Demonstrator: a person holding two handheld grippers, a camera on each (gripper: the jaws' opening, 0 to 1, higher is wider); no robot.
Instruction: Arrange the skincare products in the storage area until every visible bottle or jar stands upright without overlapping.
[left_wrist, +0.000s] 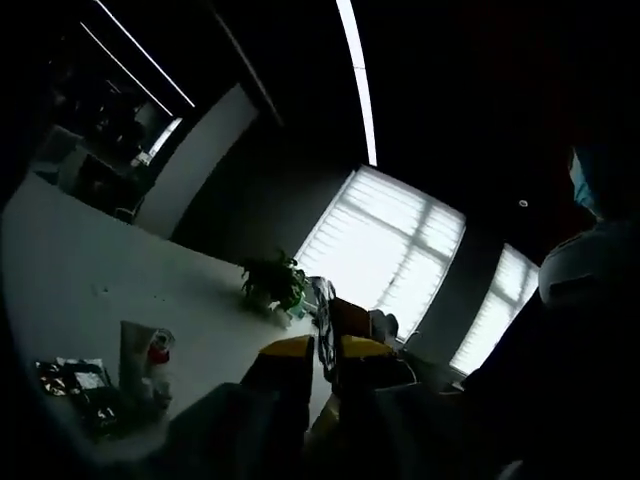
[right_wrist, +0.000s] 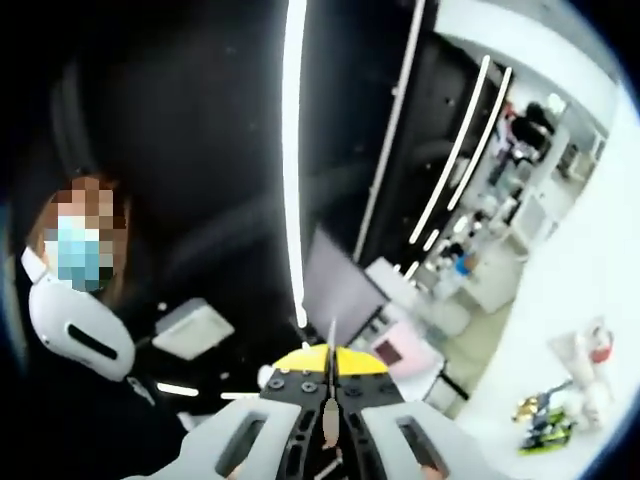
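White-bodied and red-capped, a small tube or bottle (left_wrist: 155, 362) is seen on the pale worktop (left_wrist: 90, 270), standing or propped beside a dark, glossy cluster of packets (left_wrist: 75, 385); the same group is glimpsed at the lower right edge of the right gripper view, as a pale pouch (right_wrist: 590, 355) with a colourful heap (right_wrist: 540, 420) just beside it. Whether any piece is properly upright cannot be told, so the arranging is judged not yet begun. A potted plant (left_wrist: 272, 282) is set further along the worktop, well apart from the products, with bright blinds (left_wrist: 385, 245) behind. The left tongs (left_wrist: 325, 350) are carried raised and aimed away from the products, the yellow-tipped jaws apart with nothing between them. The right tongs (right_wrist: 329, 375) are pointed up towards the ceiling lights (right_wrist: 292, 160), their jaws pressed together on nothing. Both are judged to be held clear before being brought down to the products.
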